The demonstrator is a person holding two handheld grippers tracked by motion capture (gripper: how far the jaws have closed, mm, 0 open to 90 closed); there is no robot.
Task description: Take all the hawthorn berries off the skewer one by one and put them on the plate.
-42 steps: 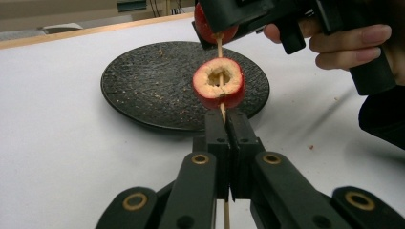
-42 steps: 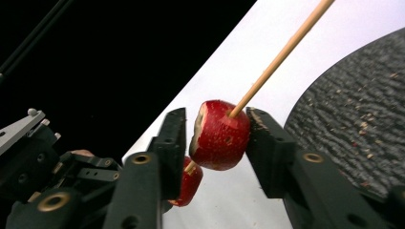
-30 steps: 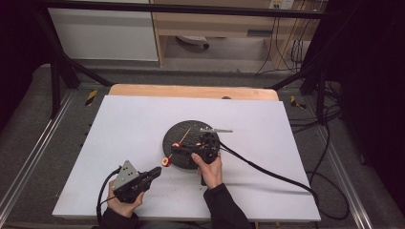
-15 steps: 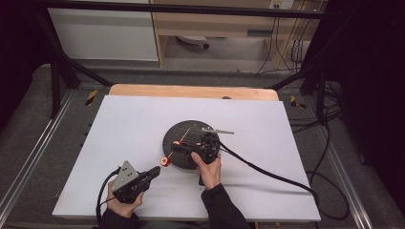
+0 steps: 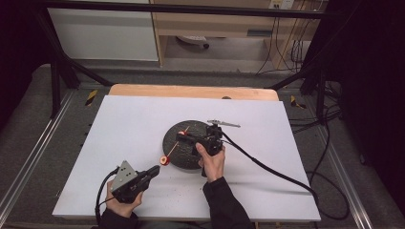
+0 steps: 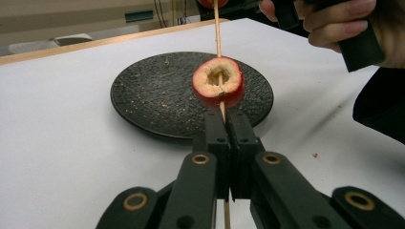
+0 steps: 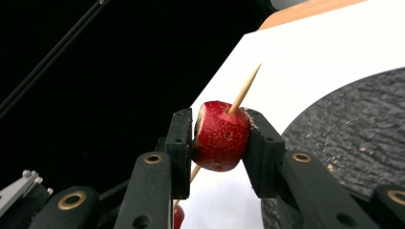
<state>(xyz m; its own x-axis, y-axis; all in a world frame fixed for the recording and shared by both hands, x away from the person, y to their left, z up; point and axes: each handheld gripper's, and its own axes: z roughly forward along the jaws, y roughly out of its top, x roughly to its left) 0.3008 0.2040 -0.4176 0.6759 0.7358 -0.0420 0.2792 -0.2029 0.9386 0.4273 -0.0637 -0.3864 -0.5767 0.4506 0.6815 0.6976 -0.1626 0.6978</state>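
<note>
Nearest us, our left tongs point(image 6: 228, 143) are clamping the skewer point(image 6: 218, 28) below its first fruit slice point(image 6: 218, 82). Over the dark plate point(image 5: 174, 151) on the desk point(image 5: 119, 124), our right tongs point(image 7: 220, 143) are gripping a second red fruit point(image 7: 220, 136), now sliding further down the tip than a moment ago.

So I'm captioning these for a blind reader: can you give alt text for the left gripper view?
The left gripper, its black fingers shut on a thin wooden skewer, holds it over a dark round plate on a white table. A cored red fruit is threaded on the skewer, and a hand shows at top right.
</note>
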